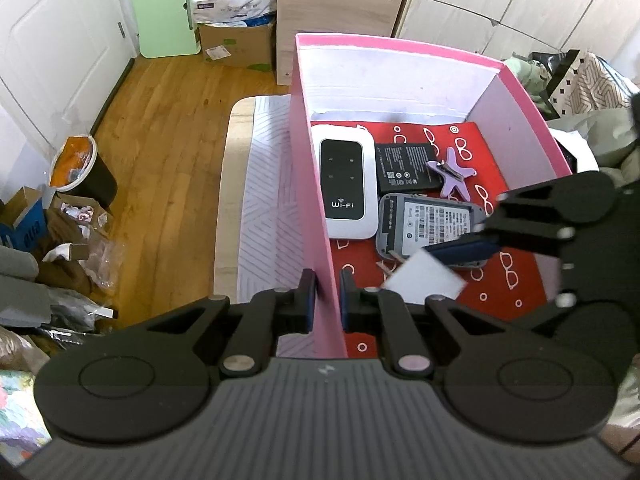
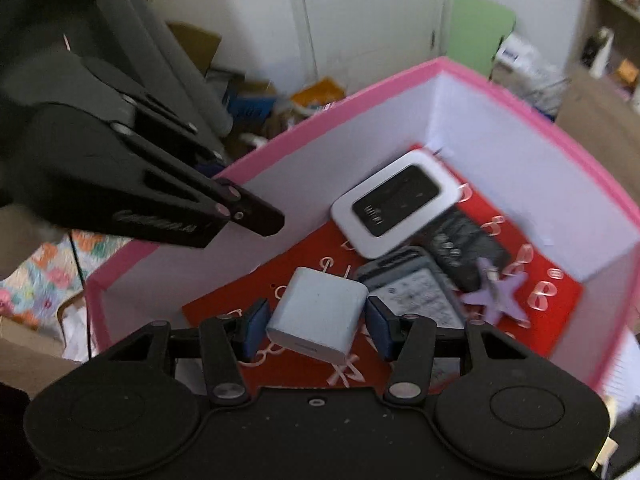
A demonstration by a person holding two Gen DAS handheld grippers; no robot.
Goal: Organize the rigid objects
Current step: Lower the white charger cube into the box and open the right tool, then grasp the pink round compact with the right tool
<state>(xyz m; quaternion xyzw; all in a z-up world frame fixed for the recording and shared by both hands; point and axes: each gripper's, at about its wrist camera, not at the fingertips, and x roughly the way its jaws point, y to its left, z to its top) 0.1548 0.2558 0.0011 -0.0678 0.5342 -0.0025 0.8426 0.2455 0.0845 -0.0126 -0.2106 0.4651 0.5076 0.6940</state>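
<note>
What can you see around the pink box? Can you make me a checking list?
Surface: patterned cloth under the pink box.
Job's things: Wi-Fi router, black battery, grey device and purple star clip lie in the box.
Clutter: bags and cartons on the wooden floor.
Grippers: left gripper clamps the box wall; right gripper holds a white charger.
Cables: nothing seen.
Surroundings: wardrobe doors, green board.

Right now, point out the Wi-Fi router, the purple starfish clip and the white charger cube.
Wi-Fi router (image 1: 344, 182): left wrist view, black faceplate.
Purple starfish clip (image 1: 454, 176): left wrist view, centre of star.
White charger cube (image 2: 318, 314): right wrist view, top face.
</note>
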